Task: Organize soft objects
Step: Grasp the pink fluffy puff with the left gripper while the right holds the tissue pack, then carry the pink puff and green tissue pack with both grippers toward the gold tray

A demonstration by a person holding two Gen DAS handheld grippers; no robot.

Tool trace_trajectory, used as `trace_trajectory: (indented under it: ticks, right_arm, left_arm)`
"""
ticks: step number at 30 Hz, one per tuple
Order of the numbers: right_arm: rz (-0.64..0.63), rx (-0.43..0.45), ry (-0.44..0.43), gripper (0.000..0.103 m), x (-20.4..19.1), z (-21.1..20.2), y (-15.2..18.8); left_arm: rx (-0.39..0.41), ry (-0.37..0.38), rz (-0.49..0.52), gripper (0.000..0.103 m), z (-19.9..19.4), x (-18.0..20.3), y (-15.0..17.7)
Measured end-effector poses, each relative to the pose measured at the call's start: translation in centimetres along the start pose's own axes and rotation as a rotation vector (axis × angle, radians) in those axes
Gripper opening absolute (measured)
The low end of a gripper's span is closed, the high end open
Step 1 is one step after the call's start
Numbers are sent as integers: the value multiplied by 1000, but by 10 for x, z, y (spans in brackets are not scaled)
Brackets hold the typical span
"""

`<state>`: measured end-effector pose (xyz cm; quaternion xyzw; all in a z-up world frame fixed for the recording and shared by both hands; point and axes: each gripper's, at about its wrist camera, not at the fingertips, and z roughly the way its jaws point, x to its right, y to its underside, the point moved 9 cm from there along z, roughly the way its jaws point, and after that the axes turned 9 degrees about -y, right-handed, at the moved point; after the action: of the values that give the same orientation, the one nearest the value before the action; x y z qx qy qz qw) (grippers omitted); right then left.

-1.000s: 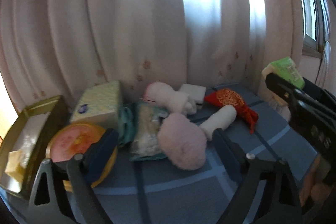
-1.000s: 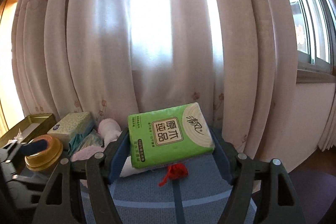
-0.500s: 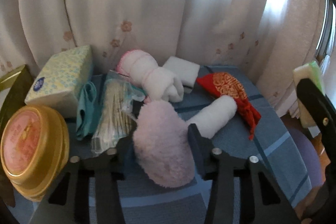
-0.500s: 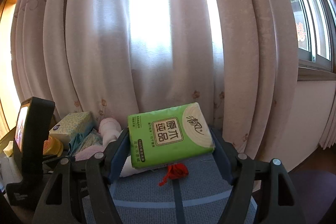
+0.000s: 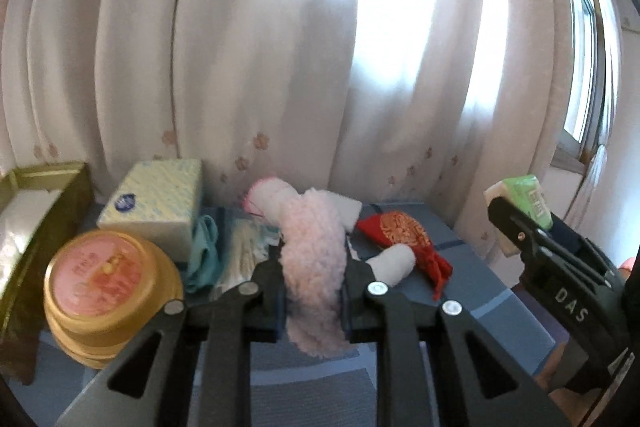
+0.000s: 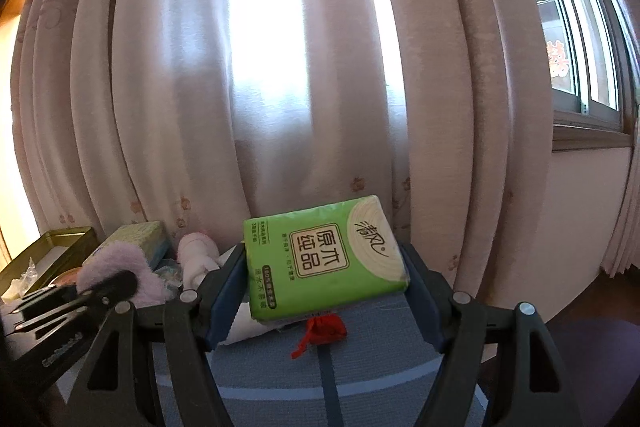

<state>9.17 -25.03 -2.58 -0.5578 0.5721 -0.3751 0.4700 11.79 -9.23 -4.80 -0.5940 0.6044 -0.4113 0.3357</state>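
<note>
My left gripper [image 5: 314,279] is shut on a fluffy pink plush piece [image 5: 314,267], squeezed narrow between the pads and lifted off the blue cloth. Behind it lie a white and pink rolled towel [image 5: 272,199], a white roll [image 5: 394,263] and a red embroidered pouch [image 5: 400,231]. My right gripper [image 6: 324,291] grips a green tissue pack [image 6: 324,259] across its width, held above the table; the same pack [image 5: 524,195] shows at the right edge of the left wrist view. In the right wrist view the pink plush [image 6: 116,267] sits in the left gripper [image 6: 96,287] at the left.
A patterned tissue box [image 5: 156,203], a teal cloth [image 5: 206,251], a plastic bag of swabs [image 5: 244,251], a gold round tin with pink lid [image 5: 108,279] and a gold tray [image 5: 40,211] stand at the left. Curtains hang close behind the blue-checked table [image 5: 472,291].
The left gripper went from wide open to shut on the pink plush, then lifted it and drew back. The right gripper with the tissue pack stayed still.
</note>
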Motion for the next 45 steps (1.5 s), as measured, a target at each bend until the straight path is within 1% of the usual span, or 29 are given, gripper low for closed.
trace_trajectory:
  ticks: [8,12,23,35,45]
  right_arm:
    - [-22,0,33,75,-1,0,-1]
    - [-27,1,56,75,0,-1,-1]
    - [-28,0,115,75,6,-5,-2]
    - [-23,2,142,75,1,-12,0]
    - [-30,-1,101,75,-30,-15,5]
  left_arm:
    - [62,-50,74,18,-13,1,-1]
    - [82,-67,86,18,-17,-2,-1]
    - [54,-79,50,18,-15,-21,1]
    - [41,-72,21,18,-20,-41,4]
    - [59,-81,29,18,-32,-60,5]
